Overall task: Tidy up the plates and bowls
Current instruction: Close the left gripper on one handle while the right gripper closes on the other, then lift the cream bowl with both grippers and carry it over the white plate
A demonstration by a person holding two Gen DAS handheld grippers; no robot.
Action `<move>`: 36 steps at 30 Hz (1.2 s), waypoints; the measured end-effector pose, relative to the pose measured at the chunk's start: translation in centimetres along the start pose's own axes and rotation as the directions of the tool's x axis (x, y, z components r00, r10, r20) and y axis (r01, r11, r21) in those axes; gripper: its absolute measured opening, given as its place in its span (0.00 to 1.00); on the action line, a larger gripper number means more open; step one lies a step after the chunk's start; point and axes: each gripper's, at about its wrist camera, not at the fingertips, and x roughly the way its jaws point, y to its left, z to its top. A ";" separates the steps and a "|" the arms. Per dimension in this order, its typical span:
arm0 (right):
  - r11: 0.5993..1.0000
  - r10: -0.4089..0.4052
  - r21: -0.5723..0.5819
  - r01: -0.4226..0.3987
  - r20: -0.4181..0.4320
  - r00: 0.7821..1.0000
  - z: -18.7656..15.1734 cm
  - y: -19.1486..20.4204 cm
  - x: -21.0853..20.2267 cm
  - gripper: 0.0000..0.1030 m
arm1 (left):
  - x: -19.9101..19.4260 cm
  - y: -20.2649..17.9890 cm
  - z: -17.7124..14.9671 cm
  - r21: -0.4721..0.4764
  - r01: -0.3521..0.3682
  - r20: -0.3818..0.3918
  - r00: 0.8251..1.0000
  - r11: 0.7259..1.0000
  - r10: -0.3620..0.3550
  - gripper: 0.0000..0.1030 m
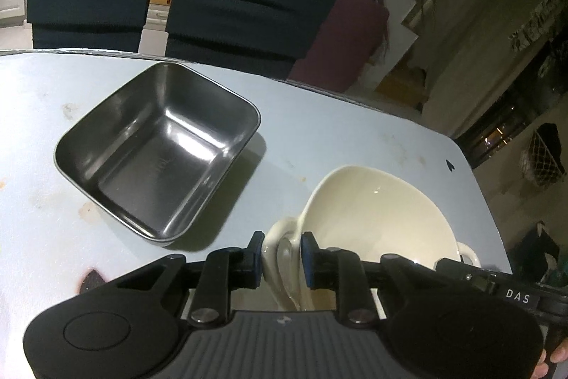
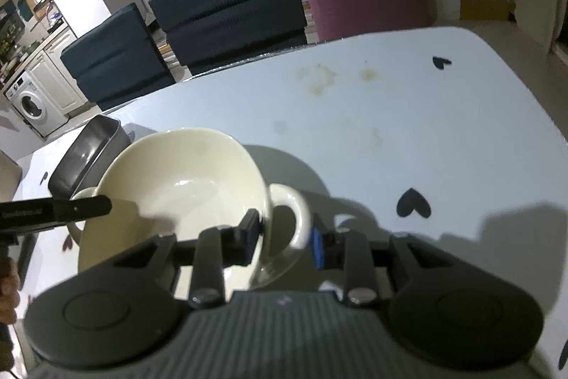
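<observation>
the left gripper (image 1: 282, 249) sits nearest in the left wrist view, its two blue-padded fingers (image 1: 308, 258) closed around the loop handle (image 1: 282, 247) on the near left side of a cream bowl (image 1: 372, 212); both pads look pressed against the handle. the right gripper (image 2: 284, 233) is nearest in the right wrist view, and its jaws straddle the bowl's other loop handle (image 2: 289, 219). the left pad lies against the bowl's wall where the handle joins, while the blue right pad (image 2: 317, 245) stands at the handle's outer curve; whether it presses there or sits just off cannot be told, so that grip is uncertain.

the cream bowl sits on the pale blue table (image 1: 337, 126), near the right side of the tabletop and close to the person's edge, with one handle on each side. in the right wrist view the left gripper's black finger (image 2: 88, 206) reaches across the bowl's left rim, and part of a hand (image 2: 9, 286) shows at the left margin.

just beyond and to the left of the cream bowl stands a square steel bowl (image 1: 156, 151), upright, apart from it. the tabletop carries small black heart marks (image 2: 413, 203) and some brownish stains (image 2: 319, 79).

past the far edge of the table are two dark blue chairs (image 1: 241, 9) side by side and a purple chair (image 1: 348, 41) to their right. a washing machine (image 2: 33, 105) stands far off at the left.
</observation>
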 end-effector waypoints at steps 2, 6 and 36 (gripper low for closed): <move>1.000 0.007 0.005 -0.007 -0.008 1.000 0.0 -0.3 0.1 0.35 | 0.0 0.0 -0.1 0.007 0.000 -0.001 1.000 1.000 0.000 0.22; 0.999 0.024 0.025 -0.024 -0.001 1.000 0.0 -0.7 0.1 0.32 | -0.1 0.3 0.0 -0.014 0.010 -0.006 1.000 1.000 -0.010 0.21; 0.994 0.112 -0.033 -0.108 0.115 0.987 -3.2 7.4 -12.4 0.29 | -19.2 1.3 -3.0 -0.034 -0.015 0.124 0.992 0.999 0.019 0.21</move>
